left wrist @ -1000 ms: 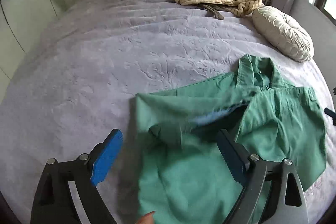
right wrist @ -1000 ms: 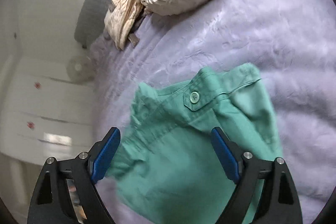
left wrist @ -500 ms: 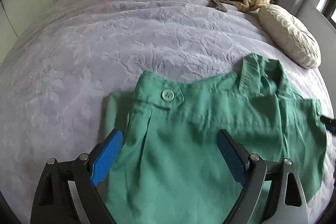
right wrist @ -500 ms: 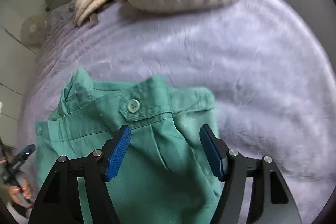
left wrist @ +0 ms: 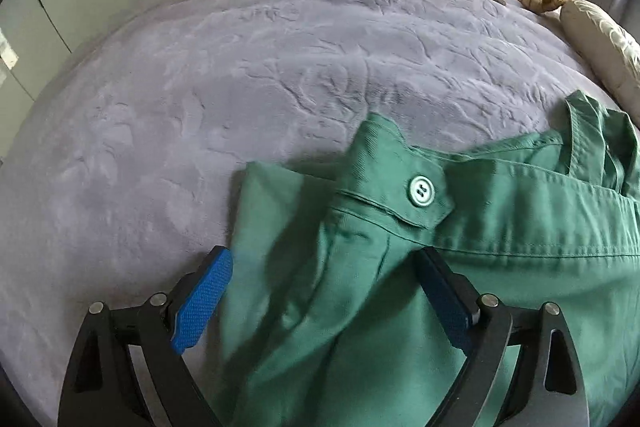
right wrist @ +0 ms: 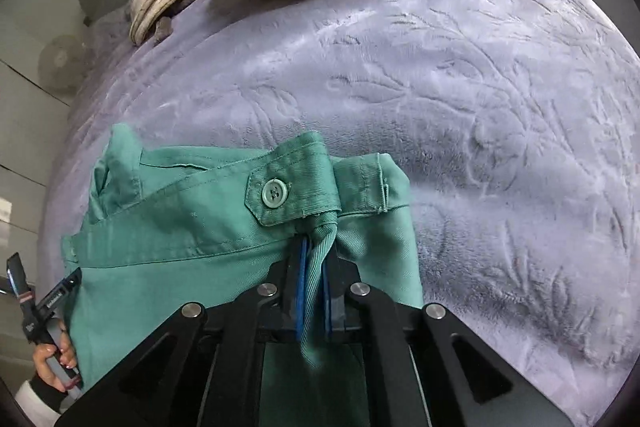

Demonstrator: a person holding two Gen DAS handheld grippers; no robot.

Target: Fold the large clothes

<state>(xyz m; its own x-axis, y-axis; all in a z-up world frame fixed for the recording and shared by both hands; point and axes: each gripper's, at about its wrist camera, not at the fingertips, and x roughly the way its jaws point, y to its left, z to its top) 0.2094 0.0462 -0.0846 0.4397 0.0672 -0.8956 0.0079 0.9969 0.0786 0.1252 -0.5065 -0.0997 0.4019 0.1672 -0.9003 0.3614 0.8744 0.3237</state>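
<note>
Pinching a thin fold of the green shirt (right wrist: 168,235) just behind its cuff button, the right hand-held gripper (right wrist: 314,291) risks slipping while the left hand-held gripper (left wrist: 320,291) hangs spread over the bed (left wrist: 200,87).

A green buttoned garment (left wrist: 500,267) was spread, partly folded, on a lilac textured bedspread (left wrist: 240,87). A tab with one pale green button (right wrist: 274,194) was seen near its upper edge. A pinch of its fabric below that tab was bunched upward.
</note>
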